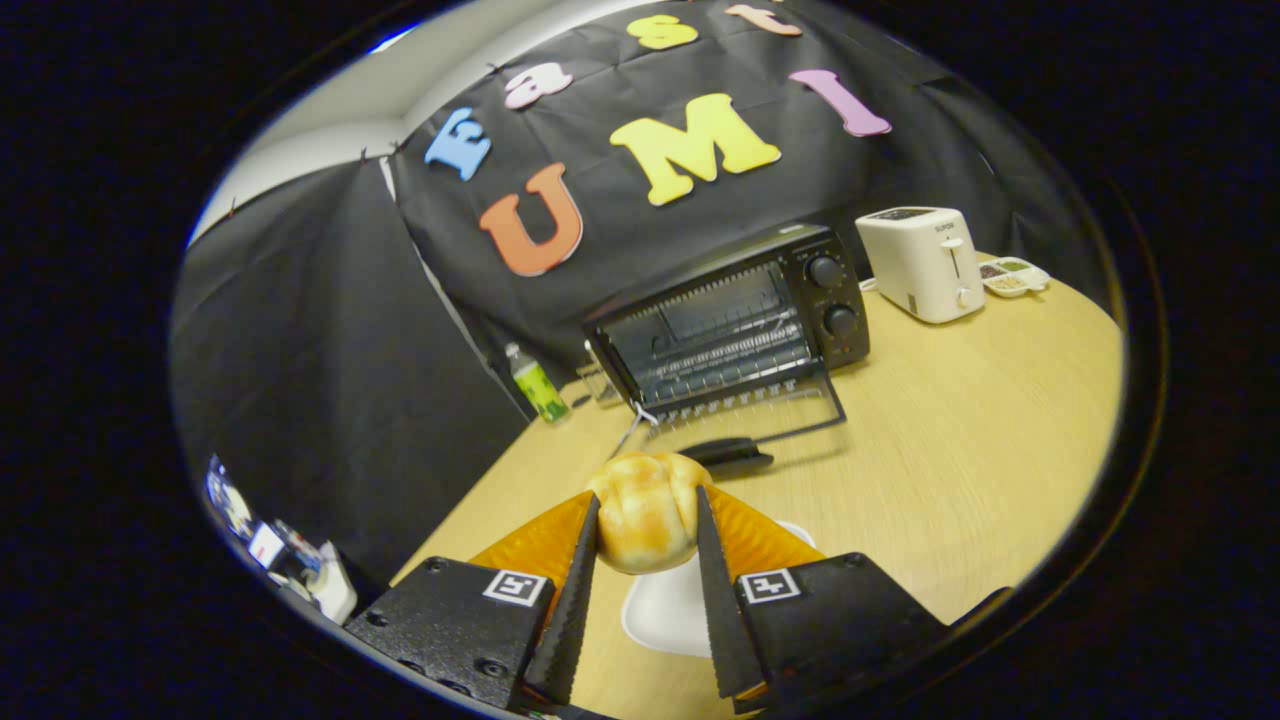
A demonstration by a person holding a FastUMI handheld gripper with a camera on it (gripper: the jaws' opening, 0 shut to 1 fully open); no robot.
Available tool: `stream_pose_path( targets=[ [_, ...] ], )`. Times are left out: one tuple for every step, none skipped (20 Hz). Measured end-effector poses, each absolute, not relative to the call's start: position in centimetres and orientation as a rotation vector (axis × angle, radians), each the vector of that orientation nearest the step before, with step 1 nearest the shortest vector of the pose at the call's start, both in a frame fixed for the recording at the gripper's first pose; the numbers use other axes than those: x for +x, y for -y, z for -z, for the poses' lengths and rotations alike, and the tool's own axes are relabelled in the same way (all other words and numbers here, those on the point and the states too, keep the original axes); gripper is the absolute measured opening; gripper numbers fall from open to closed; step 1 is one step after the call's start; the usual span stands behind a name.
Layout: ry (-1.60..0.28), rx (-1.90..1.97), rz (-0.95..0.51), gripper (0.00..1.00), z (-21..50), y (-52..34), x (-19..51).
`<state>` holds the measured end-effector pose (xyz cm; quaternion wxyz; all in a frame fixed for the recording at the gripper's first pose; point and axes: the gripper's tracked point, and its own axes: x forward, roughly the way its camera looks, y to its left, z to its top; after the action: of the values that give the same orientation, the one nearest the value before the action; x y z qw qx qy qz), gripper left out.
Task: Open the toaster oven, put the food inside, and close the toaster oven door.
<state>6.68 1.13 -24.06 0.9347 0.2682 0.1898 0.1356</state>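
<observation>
A golden bread roll [645, 512] sits between my two fingers, and the gripper [648, 510] is shut on it, held above a white plate [672, 610] on the wooden table [960, 450]. Beyond the fingers stands a black toaster oven [730, 325]. Its glass door [745, 415] is folded down flat toward me, with its dark handle [728, 455] nearest the roll. The wire rack inside the oven is visible, and two knobs sit on the oven's right panel.
A white slot toaster [922, 262] stands right of the oven, with a small compartment dish [1012, 277] behind it. A green bottle [538, 385] and clear glasses [598, 382] stand left of the oven near the table's edge. Small clutter lies below the table edge at left.
</observation>
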Motion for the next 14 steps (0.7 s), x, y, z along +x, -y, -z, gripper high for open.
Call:
stream_pose_path(
  targets=[
    [-0.359,0.597,-0.275,0.56,22.4,-0.7,7.8],
    [-0.33,0.635,-0.267,0.56,20.9,-0.1,9.4],
    [-0.305,0.655,-0.245,0.56,19.9,0.8,11.0],
    [-0.292,0.668,-0.217,0.56,19.4,1.8,13.1],
    [-0.291,0.692,-0.204,0.56,19.2,2.2,14.5],
    [-0.306,0.738,-0.202,0.56,19.1,2.3,16.1],
    [-0.322,0.782,-0.202,0.56,19.1,2.3,17.4],
    [-0.341,0.83,-0.2,0.56,19.4,2.2,18.8],
    [-0.358,0.867,-0.191,0.56,20.0,2.4,20.4],
    [-0.376,0.874,-0.159,0.56,21.1,2.9,22.1],
    [-0.387,0.87,-0.135,0.56,22.2,3.3,23.3],
    [-0.398,0.866,-0.117,0.56,23.3,3.5,24.4],
    [-0.406,0.859,-0.103,0.56,24.0,3.4,25.4],
    [-0.409,0.847,-0.09,0.56,24.6,3.4,26.5]
  ],
)
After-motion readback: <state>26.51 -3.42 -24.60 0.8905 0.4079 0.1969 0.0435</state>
